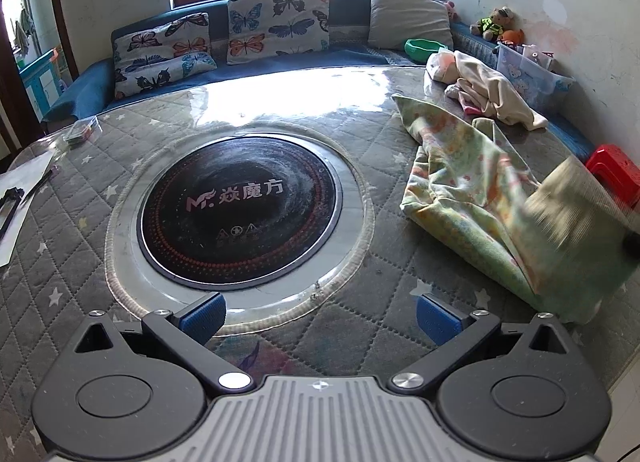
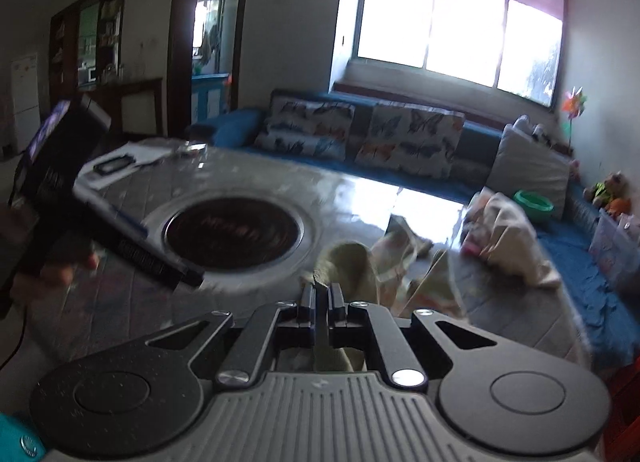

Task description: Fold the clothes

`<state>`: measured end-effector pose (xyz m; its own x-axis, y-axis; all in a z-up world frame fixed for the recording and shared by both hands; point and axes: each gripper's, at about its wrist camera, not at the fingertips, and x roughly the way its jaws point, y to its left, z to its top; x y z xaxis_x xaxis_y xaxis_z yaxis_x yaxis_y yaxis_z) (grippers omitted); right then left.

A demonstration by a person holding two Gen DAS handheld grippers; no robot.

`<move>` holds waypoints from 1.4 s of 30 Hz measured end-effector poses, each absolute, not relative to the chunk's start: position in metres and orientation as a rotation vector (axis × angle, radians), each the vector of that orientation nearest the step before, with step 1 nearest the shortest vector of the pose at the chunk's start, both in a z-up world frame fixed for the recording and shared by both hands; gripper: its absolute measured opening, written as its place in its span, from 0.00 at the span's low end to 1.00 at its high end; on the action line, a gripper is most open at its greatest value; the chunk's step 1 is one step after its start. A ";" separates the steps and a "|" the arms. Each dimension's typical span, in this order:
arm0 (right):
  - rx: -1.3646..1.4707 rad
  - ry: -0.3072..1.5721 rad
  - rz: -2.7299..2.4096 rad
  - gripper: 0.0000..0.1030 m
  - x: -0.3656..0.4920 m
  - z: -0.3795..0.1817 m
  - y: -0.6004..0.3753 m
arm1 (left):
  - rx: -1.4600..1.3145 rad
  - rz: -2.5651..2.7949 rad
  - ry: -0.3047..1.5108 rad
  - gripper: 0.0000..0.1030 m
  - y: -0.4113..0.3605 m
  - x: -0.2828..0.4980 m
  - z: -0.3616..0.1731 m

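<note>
Blue pads of the left gripper [image 1: 318, 320] stand wide apart with nothing between them, pointing down at the quilted counter [image 1: 280, 342] just short of the round black cooktop [image 1: 239, 211]. Out to its right, near but not touching, lies the green floral garment [image 1: 468, 197], crumpled, its long axis running from the counter's near right edge back toward the far right corner. One end of it is lifted and blurred at the right border of the left wrist view. That end belongs to the right gripper [image 2: 320, 298], whose jaws are closed together on a fold of the same cloth, a strip of it pinched between them. So the right hand is the nearer 1 and already has the garment; the left would have to travel rightward to catch a second corner. Farther back on the counter sits a cream pile of clothes [image 1: 494, 95], well apart from both grippers
</note>
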<state>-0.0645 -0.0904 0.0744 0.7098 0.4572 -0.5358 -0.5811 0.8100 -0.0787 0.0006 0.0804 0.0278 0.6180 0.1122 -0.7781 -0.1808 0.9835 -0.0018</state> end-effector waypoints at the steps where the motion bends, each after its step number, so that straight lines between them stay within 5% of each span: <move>1: -0.255 0.559 0.596 0.04 -0.067 0.066 -0.091 | -0.081 0.168 0.891 1.00 0.079 0.001 0.027; 10: -0.162 0.635 0.622 0.16 -0.067 0.059 -0.121 | -0.080 0.169 0.917 1.00 0.076 0.007 0.020; 13: -0.094 0.643 0.621 0.32 -0.057 0.062 -0.131 | -0.078 0.168 0.923 1.00 0.075 0.010 0.018; 23: -0.031 0.705 0.611 0.35 -0.049 0.043 -0.139 | -0.076 0.173 0.955 1.00 0.070 0.012 0.006; 42: -0.088 0.690 0.594 0.60 -0.062 0.054 -0.115 | -0.133 0.183 0.976 1.00 0.094 -0.007 -0.008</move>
